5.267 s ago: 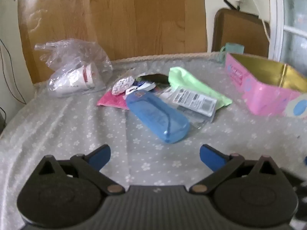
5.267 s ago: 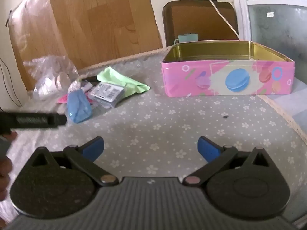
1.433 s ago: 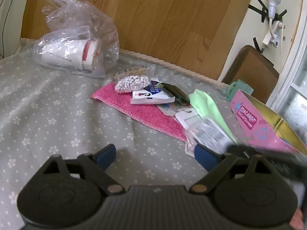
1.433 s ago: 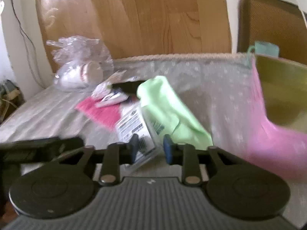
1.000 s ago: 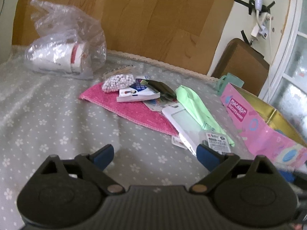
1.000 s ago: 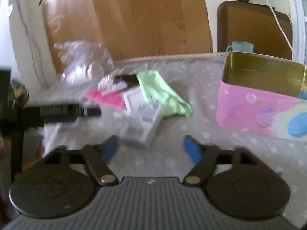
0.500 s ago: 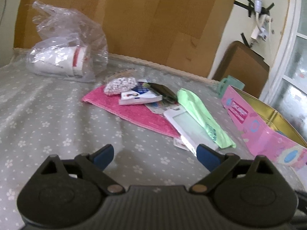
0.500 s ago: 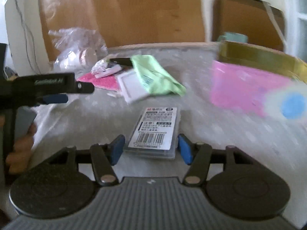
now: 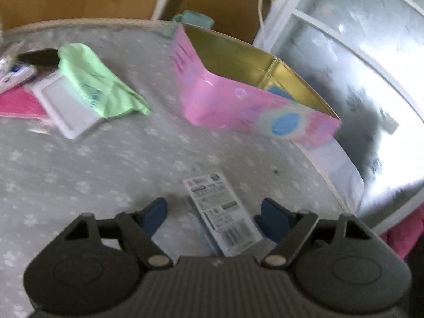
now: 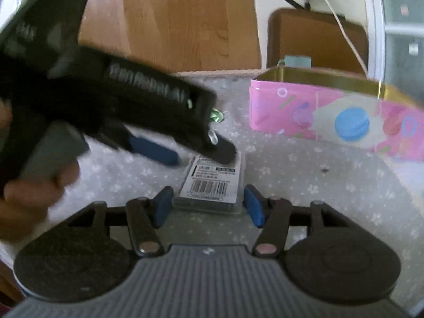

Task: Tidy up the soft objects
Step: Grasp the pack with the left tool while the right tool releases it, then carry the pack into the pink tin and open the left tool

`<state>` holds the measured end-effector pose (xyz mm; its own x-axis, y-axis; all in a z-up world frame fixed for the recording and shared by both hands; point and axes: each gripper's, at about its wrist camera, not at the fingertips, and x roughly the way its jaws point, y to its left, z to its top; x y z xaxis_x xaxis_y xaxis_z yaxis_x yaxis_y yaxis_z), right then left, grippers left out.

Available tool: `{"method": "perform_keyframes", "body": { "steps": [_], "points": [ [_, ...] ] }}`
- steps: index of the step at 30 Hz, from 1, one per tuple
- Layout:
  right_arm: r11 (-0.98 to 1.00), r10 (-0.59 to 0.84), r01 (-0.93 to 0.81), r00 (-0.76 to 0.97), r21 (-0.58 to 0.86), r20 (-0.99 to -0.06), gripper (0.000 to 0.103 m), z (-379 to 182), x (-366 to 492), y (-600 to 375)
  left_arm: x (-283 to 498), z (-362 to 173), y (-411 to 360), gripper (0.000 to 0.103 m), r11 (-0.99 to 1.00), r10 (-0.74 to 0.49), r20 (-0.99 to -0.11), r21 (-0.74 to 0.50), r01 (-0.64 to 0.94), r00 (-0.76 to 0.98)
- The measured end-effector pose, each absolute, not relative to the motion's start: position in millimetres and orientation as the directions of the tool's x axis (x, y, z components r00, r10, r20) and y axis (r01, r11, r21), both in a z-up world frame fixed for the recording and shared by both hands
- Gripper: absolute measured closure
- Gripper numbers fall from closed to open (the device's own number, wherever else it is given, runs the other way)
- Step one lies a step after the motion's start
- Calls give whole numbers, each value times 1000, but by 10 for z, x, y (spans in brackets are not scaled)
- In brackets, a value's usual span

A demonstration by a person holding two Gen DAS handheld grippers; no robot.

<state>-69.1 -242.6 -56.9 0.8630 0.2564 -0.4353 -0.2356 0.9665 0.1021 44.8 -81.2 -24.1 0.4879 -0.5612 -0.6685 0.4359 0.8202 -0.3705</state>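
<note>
A clear flat packet with a white barcode label (image 10: pixel 212 182) lies on the grey flowered tablecloth. My right gripper (image 10: pixel 208 208) is open, its blue pads on either side of the packet's near end, apart from it. My left gripper (image 9: pixel 212 216) is open around the same packet (image 9: pixel 221 208) from the other side; in the right wrist view (image 10: pixel 196 153) it reaches in from the left over the packet's far end. The open pink macaron tin (image 9: pixel 238 100) stands behind, with a blue object inside. A green cloth (image 9: pixel 98 84) and pink cloth (image 9: pixel 16 103) lie at the left.
A white flat case (image 9: pixel 66 108) lies against the green cloth, with small packets (image 9: pixel 16 74) behind it. A teal mug (image 10: pixel 296 61) and a brown chair back (image 10: pixel 315 39) stand beyond the tin. The table edge (image 9: pixel 334 185) curves close on the right, by a frosted window.
My left gripper swung right from the pile to the packet. My right gripper has opened slightly around the packet, which now lies on the cloth in front of the tin.
</note>
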Motion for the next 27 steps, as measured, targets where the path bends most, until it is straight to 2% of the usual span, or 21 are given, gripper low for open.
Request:
{"method": "perform_keyframes", "body": {
  "steps": [2, 3, 4, 6, 10, 13, 18, 27],
  "points": [
    [942, 323, -242, 841, 232, -434, 42, -558, -664, -2629, 432, -267, -918, 19, 817, -560, -681, -362, 449, 471],
    [931, 344, -242, 833, 272, -434, 42, -561, -662, -2693, 430, -265, -971, 29, 817, -557, -689, -356, 454, 463],
    [917, 369, -249, 824, 311, -430, 42, -569, -660, -2765, 421, -273, -995, 34, 811, -567, -689, -368, 456, 452],
    [893, 398, -242, 817, 379, -417, 42, -601, -678, -2888, 434, -286, -1025, 51, 784, -608, -679, -431, 446, 412],
    [880, 412, -246, 822, 407, -394, 42, -670, -718, -2995, 355, -320, -1151, 74, 796, -594, -683, -424, 432, 424],
    [878, 413, -253, 829, 407, -377, 42, -694, -738, -3017, 348, -319, -1254, 77, 776, -619, -687, -457, 436, 381],
    [861, 429, -263, 835, 435, -344, 42, -755, -714, -3107, 281, -270, -1359, 81, 780, -610, -683, -431, 453, 402],
    [873, 407, -282, 871, 399, -274, 43, -610, -734, -3195, 210, -63, -1457, 81, 736, -660, -638, -440, 515, 398]
  ]
}}
